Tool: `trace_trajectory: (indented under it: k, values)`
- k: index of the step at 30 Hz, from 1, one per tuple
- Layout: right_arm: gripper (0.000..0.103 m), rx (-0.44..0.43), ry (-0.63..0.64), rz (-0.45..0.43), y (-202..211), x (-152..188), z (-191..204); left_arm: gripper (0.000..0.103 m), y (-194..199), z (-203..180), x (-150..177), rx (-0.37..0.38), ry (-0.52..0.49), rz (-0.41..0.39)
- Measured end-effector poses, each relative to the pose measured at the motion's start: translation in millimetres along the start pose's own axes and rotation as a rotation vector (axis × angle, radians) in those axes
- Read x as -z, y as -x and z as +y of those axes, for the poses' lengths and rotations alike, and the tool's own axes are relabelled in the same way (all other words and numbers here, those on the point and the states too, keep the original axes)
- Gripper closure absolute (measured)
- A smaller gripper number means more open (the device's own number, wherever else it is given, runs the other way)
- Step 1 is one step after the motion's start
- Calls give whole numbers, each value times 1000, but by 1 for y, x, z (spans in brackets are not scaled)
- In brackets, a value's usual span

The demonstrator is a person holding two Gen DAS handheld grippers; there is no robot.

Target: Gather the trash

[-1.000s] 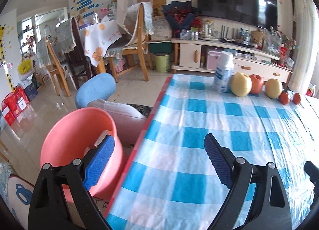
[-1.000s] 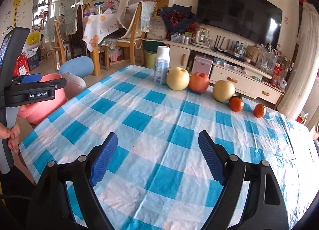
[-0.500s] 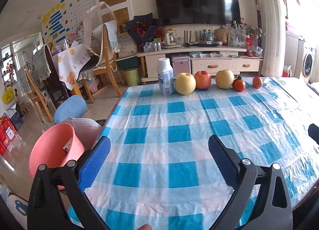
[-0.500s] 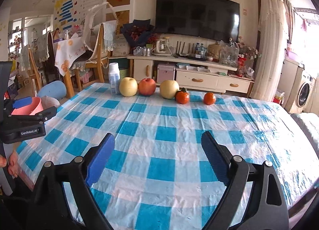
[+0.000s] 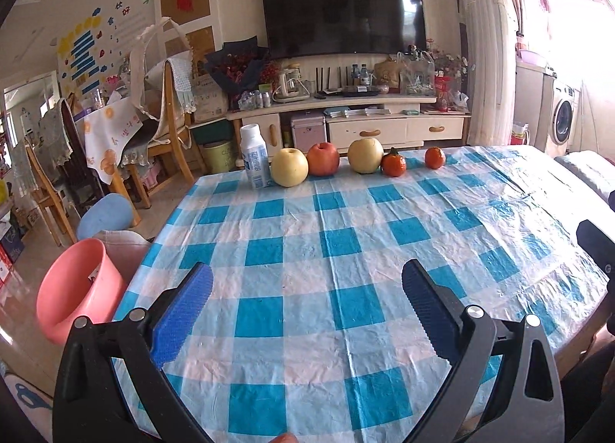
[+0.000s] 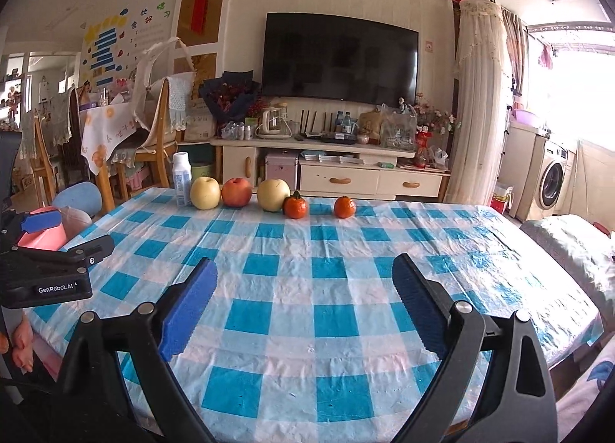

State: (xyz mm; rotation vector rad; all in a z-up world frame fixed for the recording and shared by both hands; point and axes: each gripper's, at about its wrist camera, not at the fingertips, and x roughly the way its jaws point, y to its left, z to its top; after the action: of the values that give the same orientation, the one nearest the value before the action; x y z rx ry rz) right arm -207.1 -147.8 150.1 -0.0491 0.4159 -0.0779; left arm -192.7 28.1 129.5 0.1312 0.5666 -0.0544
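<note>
Both the left gripper (image 5: 307, 306) and right gripper (image 6: 303, 300) are spread wide and hold nothing, so the white bottle (image 5: 254, 162) at eleven o'clock on the table (image 5: 346, 250) likely still needs dropping into the pink bin (image 5: 77, 289) at nine o'clock.

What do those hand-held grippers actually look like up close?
Each hand-held gripper, left and right, is a black plastic frame with silver screws and two fingers faced with ribbed blue pads. The right view shows the left one's side printed "GenRobot.AI" in white. No cables are visible.
</note>
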Motion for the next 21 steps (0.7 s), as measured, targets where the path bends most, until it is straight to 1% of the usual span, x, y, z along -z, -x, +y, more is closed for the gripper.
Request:
trace_trajectory:
  k: [8, 12, 15, 21]
  values:
    - [10, 20, -16, -33, 13, 3, -10, 5, 14, -11, -3, 0, -2, -30]
    - [10, 22, 0, -55, 18, 3, -9, 5, 18, -12, -4, -8, 0, -47]
    - [10, 19, 19, -70, 20, 3, -5, 5, 17, -12, -5, 1, 5, -49]
    - [10, 14, 32, -65, 16, 5, -1, 5, 15, -13, -3, 8, -2, -50]
